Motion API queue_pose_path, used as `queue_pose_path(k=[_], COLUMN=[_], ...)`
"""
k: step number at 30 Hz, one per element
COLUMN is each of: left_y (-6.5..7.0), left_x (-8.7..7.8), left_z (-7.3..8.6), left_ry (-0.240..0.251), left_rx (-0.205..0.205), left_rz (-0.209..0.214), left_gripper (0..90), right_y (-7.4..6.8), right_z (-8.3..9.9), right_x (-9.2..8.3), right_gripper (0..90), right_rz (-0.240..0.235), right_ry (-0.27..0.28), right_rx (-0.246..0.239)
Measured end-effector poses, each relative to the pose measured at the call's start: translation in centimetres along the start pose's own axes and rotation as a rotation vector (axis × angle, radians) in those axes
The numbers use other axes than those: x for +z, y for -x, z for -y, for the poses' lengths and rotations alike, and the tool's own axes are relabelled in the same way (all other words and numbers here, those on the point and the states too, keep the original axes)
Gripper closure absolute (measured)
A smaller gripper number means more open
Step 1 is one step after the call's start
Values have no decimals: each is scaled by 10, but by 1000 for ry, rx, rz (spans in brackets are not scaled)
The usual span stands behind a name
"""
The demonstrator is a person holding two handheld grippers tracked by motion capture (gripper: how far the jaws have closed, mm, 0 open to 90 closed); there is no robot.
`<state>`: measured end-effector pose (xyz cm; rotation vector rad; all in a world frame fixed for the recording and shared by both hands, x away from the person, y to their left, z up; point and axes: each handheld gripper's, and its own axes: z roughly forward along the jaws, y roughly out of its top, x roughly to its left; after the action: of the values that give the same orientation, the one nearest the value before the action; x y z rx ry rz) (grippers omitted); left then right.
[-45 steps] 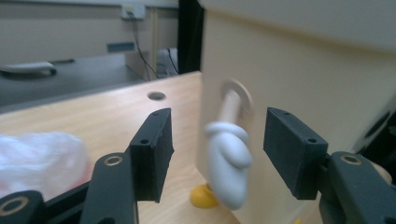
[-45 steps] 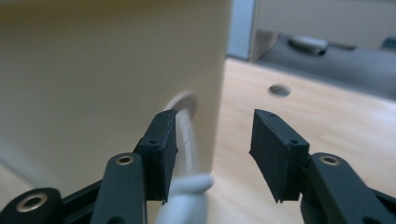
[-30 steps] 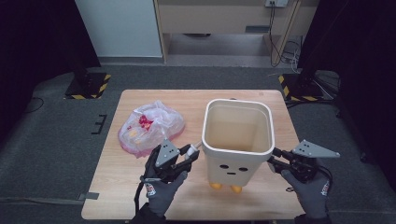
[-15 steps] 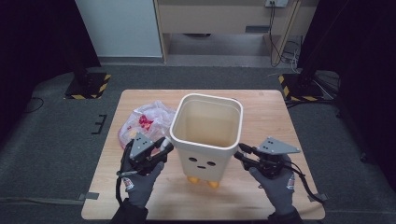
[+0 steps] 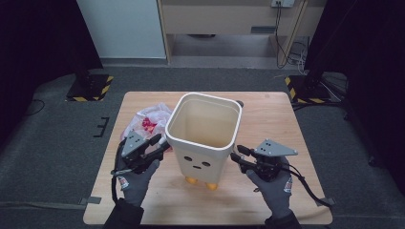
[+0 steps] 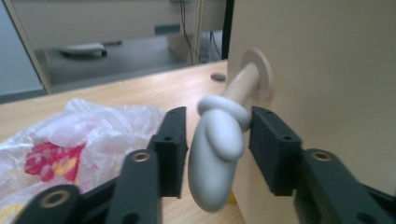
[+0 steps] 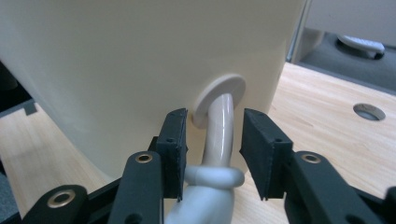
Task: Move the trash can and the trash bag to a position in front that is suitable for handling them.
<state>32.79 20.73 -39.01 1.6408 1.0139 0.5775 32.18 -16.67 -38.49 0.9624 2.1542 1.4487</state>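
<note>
Cream bin (image 5: 205, 136) is seen upright near the middle of the wooden tabletop (image 5: 267, 200), open top up, face printed on the near wall (two dots, short mouth), orange feet under it. No brand, label or readable writing is made out on the bin.

Left tongs (image 5: 160, 145) are placed at the bin's left side. In the left gripper view, the grey arm-shaped handle (image 6: 217, 149) hangs between the tongs (image 6: 217, 149): the right pad touches its ring, a gap is left at the left pad. Jaws have just been opening; the handle is between them, no longer squeezed.

Right tongs (image 5: 239, 155) are placed at the bin's right side. In the right gripper view, the pale curved handle (image 7: 219, 135) rises from its round socket in the wall between the tongs (image 7: 212, 151); small gaps are seen on both sides. Jaws have just been opening a little; set narrow, handle between, not clamped.

Clear plastic bag (image 5: 148, 124) with red print is seen lying left of and behind the bin, just beside it. The print cannot be read.

Gloves on both hands carry a small red-and-white patch; its text is too small to read.
</note>
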Motion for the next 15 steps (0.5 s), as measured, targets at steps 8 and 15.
queue_pose_path(k=[8,15], left_y=[-41,-86], left_x=[-30,22], left_z=[8,35], left_ry=[50,-57], left_rx=[-38,-65], left_rz=[-147,-229], left_gripper=[443,408], right_y=[19,59], right_z=[-5,29], right_x=[-32,-39], right_gripper=[459,403], right_rz=[74,226], right_ry=[102,75], right_rx=[25,78])
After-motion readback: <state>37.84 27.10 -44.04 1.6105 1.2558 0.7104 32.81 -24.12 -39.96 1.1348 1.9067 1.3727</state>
